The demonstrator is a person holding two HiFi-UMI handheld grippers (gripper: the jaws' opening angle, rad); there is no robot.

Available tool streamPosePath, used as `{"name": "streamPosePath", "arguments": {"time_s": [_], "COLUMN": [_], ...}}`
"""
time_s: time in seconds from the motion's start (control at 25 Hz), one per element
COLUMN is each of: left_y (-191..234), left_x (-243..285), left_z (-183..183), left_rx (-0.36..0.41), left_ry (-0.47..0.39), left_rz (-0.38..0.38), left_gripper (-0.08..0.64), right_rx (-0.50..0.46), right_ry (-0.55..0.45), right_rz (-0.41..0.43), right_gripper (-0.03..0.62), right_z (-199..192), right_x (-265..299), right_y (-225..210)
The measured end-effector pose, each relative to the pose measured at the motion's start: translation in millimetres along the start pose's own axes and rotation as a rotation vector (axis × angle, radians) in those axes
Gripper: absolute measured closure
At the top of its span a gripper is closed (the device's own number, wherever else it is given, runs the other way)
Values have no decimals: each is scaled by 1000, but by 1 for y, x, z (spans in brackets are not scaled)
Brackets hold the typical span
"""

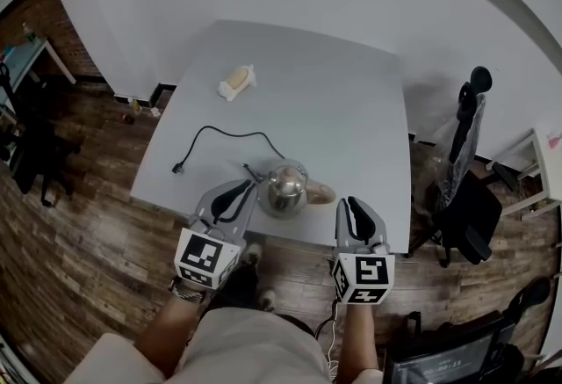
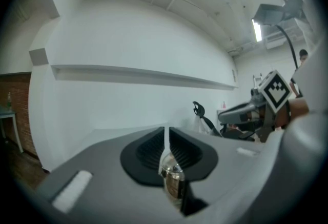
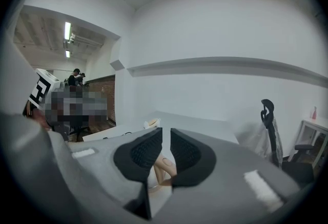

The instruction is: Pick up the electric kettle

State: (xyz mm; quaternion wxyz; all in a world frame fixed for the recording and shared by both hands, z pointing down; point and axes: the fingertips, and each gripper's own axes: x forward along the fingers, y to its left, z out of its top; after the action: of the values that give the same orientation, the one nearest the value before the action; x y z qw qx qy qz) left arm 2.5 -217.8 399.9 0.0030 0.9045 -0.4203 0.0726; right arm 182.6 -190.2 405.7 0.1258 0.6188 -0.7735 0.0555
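The electric kettle [image 1: 286, 187] is a shiny steel pot with a beige handle [image 1: 320, 193]. It stands near the front edge of the grey table [image 1: 351, 101]. My left gripper [image 1: 240, 191] hovers just left of the kettle. Its jaws are a narrow slit apart with nothing between them. In the left gripper view the kettle [image 2: 173, 181] shows beyond the left gripper [image 2: 165, 133]. My right gripper [image 1: 351, 203] sits just right of the handle, slightly open and empty. In the right gripper view the handle [image 3: 165, 165] shows past the right gripper [image 3: 166, 135].
The kettle's black cord [image 1: 226, 134] loops left across the table to a loose plug [image 1: 178, 168]. A small pale object [image 1: 237, 82] lies at the table's far left. A black office chair [image 1: 464, 198] stands to the right on the wooden floor.
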Motion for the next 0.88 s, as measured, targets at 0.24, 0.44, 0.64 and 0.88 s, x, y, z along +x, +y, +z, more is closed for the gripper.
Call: {"name": "streamPosePath", "arguments": {"time_s": [0.24,0.44,0.64,0.88], "left_y": [-1,0,5,13], "left_x": [2,4,6,15], "left_z": [-9,-6,-11,-16], "left_rx": [6,19,9,10], "left_ry": [16,9,18,37], "left_rz": [-4,-13,-11,-13], "left_gripper": [518,515,511,485], "right_rx": [1,2,4,19], "right_ry": [17,33,40,40], "right_rz": [-4,-1,-1,-7], "right_gripper": [534,500,488,471], "right_z": [-8,-13,-16,-20], "right_x": [0,4,9,15], "right_y": [-2,-2,-1,-3]}}
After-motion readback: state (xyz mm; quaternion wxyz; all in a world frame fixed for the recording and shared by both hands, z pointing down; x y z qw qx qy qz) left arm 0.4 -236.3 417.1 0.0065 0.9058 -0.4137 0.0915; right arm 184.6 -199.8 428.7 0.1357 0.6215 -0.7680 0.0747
